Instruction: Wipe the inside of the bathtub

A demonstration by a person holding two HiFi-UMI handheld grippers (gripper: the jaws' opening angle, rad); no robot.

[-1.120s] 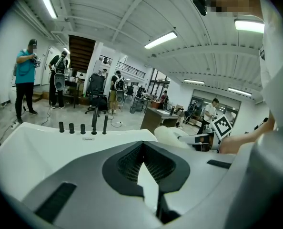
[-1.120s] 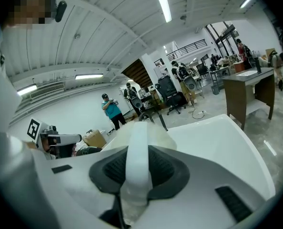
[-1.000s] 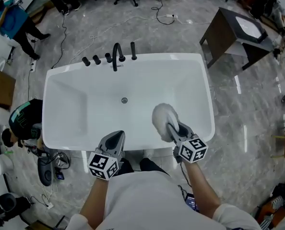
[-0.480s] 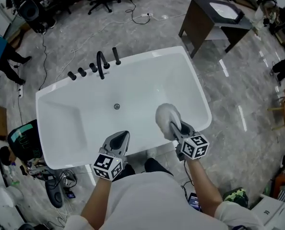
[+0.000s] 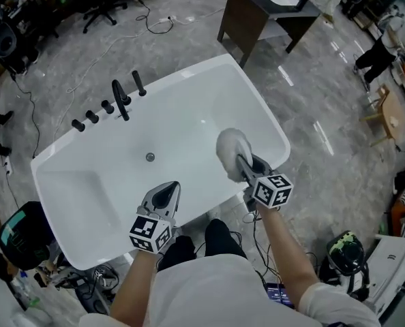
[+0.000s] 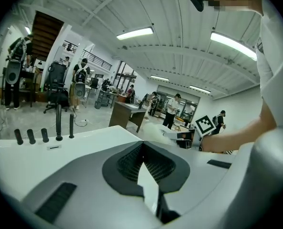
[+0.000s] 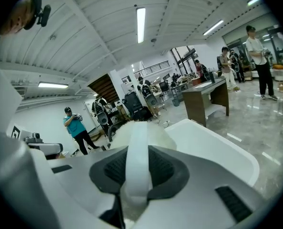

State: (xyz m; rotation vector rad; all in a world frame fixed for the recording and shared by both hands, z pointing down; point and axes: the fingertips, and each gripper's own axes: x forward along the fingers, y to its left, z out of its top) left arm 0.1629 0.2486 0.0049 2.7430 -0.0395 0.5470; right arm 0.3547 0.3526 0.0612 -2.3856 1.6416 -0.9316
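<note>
Mid-wipe, by the look: gripping the white fluffy wiping pad point(image 5: 230, 148) in the right hand-held gripper point(image 5: 249, 172), inside the white freestanding bathtub point(image 5: 189, 80) by its near-right wall; holding the left hand-held gripper point(image 5: 165, 195) closed, empty; next, likely sweeping towards the round metal drain point(image 5: 150, 157)

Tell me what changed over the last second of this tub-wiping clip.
The right gripper slid the white fluffy pad a little toward the bathtub's right end, farther from the drain. The head view also turned, so the bathtub now sits slanted in frame. Unchanged: the right gripper is shut on the pad's handle, the left gripper is shut and empty by the near rim, and nothing was picked up or released.
</note>
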